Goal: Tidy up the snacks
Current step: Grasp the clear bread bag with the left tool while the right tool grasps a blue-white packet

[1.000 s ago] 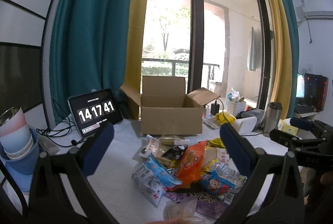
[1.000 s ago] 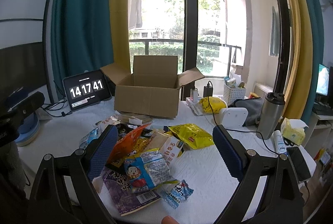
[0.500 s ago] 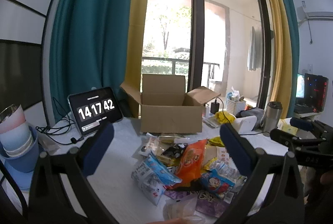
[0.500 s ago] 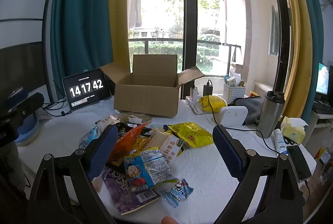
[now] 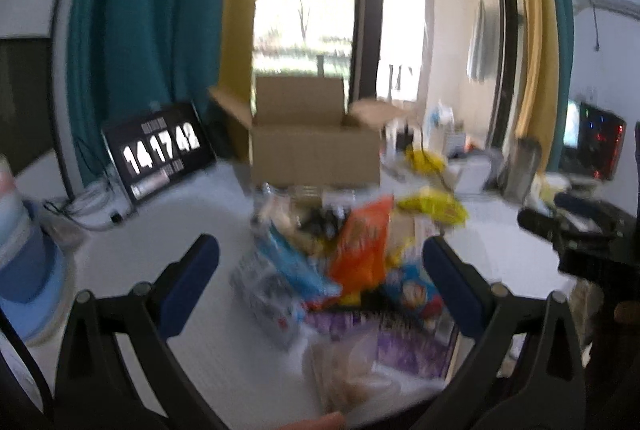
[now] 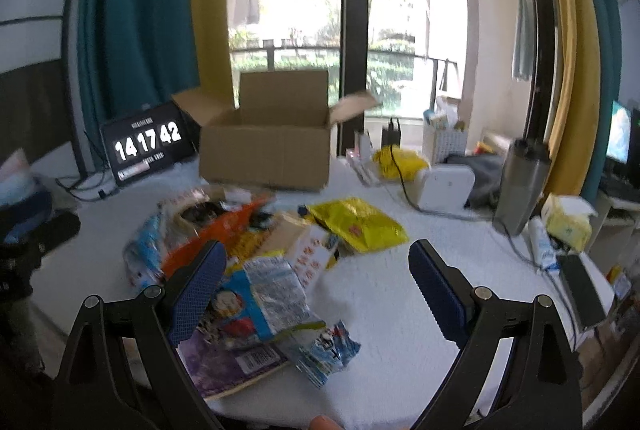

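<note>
While both grippers, left and right, hover spread wide and empty, the snack pile lies beneath; its orange bag runs lengthwise toward the upward-opening cardboard box beyond.

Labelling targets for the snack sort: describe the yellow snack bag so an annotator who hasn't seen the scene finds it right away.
Start at the open cardboard box at the back of the white table. In front of it lies the snack pile; the yellow snack bag lies flat at the pile's right edge, nearest the white device. It is the only all-yellow, shiny packet; its neighbours are orange, blue or purple.
</note>
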The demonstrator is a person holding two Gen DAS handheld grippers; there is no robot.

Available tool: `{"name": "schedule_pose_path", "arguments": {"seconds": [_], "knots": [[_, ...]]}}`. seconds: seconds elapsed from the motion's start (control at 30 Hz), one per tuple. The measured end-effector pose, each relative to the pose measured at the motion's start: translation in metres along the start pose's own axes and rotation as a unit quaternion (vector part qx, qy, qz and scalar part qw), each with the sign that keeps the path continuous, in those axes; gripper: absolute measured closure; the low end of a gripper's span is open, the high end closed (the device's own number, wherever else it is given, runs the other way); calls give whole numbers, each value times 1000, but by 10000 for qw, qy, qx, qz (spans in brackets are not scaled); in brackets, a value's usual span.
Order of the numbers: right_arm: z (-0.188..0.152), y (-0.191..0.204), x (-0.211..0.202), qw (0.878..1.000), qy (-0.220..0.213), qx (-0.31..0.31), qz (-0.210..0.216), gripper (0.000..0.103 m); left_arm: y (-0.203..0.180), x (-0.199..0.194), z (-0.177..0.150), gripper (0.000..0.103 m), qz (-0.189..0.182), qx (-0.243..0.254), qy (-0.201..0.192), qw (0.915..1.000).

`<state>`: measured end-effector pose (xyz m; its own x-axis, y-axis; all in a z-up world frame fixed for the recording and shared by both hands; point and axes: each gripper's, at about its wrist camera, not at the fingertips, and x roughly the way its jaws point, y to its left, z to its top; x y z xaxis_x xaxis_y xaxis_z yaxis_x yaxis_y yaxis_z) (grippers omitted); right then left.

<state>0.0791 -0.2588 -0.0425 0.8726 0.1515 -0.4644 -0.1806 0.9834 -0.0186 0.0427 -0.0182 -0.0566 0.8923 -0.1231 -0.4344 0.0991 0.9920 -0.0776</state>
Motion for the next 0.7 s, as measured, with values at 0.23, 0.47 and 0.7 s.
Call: {"name": "schedule_pose_path", "arguments": {"seconds": [0.23, 0.47, 0.7], "knots": [[-34, -14, 47, 9969, 769, 168, 9, 8, -8, 54, -36, 1, -252, 6, 1207, 9924], [-68, -27, 81, 9881, 1460, 475, 80, 8, -18, 82, -64, 1, -339, 174, 2075, 9775], [-92, -32, 99, 9785, 1962, 633, 78, 13, -19, 102, -83, 34, -353, 180, 2634, 9639]]}}
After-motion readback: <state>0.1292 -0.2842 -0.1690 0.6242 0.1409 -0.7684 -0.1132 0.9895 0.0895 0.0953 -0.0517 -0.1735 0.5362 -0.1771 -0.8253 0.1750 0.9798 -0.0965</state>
